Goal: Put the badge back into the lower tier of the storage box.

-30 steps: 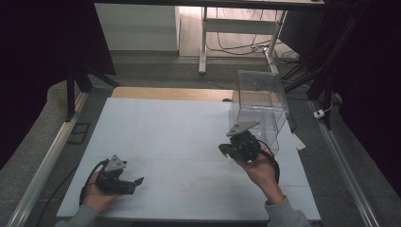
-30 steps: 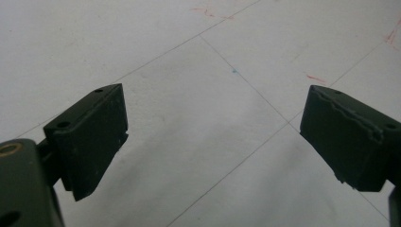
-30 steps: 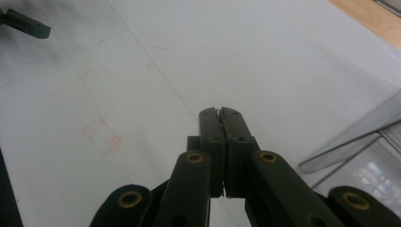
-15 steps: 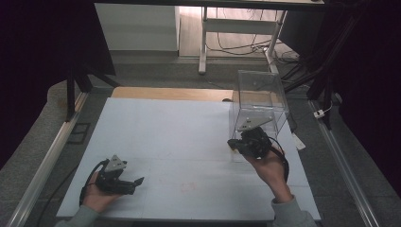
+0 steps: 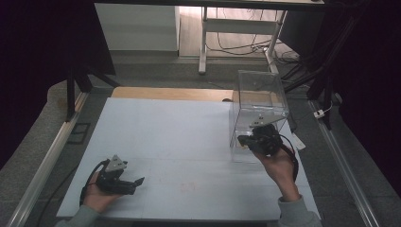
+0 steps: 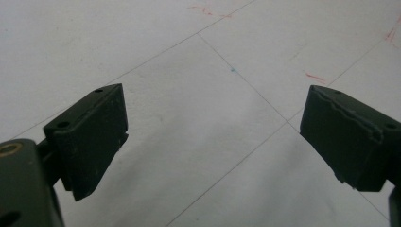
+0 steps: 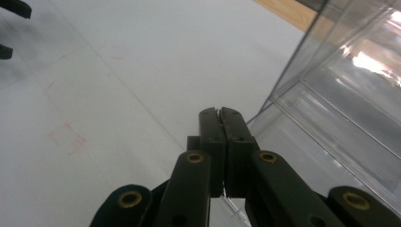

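Right hand-held gripper [image 5: 247,140], jaws pressed together and empty, at the near lower corner of the clear box [image 5: 259,101] on the bench [image 5: 179,137] (far right side). Left hand-held gripper [image 5: 133,183] rests wide open. Approach step, apparently; gripping the box next would require opening first.

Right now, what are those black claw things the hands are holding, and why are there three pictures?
A person sits at a table and holds a black two-jaw gripper in each hand, like big tongs. One picture comes from a camera up high, looking down on the pale white table top. There the left gripper rests low near the front edge, and the right gripper is right beside a clear plastic box that stands on the table. The other two pictures come from small cameras riding on the grippers. The left gripper's camera shows its jaws wide apart over the bare table. The right gripper's camera shows its jaws pressed shut, with the box's corner just ahead. Neither gripper holds anything.
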{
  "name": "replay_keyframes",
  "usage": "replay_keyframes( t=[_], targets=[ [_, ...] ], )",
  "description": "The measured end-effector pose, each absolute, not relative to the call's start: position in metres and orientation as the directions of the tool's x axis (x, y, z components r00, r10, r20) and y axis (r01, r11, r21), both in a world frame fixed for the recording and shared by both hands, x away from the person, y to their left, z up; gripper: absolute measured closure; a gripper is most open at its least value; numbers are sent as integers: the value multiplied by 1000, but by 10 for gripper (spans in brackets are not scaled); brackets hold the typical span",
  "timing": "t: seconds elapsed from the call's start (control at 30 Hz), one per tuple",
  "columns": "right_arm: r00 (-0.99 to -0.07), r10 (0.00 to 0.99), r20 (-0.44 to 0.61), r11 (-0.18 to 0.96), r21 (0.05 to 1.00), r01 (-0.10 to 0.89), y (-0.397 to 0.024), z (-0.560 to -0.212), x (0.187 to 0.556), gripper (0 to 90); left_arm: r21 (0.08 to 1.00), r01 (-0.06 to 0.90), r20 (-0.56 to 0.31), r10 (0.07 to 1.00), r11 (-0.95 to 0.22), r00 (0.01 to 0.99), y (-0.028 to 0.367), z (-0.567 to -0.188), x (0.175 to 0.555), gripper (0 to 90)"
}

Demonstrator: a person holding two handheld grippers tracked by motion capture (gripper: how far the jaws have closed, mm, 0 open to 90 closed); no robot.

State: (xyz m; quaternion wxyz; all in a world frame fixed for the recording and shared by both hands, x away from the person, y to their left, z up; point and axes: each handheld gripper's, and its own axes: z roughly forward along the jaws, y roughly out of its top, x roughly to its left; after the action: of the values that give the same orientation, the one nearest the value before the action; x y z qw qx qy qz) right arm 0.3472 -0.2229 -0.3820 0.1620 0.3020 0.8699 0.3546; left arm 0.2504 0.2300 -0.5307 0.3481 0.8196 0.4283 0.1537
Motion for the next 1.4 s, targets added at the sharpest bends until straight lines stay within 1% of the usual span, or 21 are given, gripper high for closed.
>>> replay_keyframes(
  t=[0.37,0.83,1.4],
  targets=[
    [-702,707,-87,531,721,446,-246,-383,356,887,702,594,-45,807,-394,588,230,-531,250,84],
    [-640,761,-104,509,708,490,-268,-394,367,887,700,596,-46,807,-395,589,230,-531,250,84],
    [-640,761,-108,515,700,494,-269,-398,369,881,699,597,-47,807,-395,589,230,-531,250,84]
  ],
)
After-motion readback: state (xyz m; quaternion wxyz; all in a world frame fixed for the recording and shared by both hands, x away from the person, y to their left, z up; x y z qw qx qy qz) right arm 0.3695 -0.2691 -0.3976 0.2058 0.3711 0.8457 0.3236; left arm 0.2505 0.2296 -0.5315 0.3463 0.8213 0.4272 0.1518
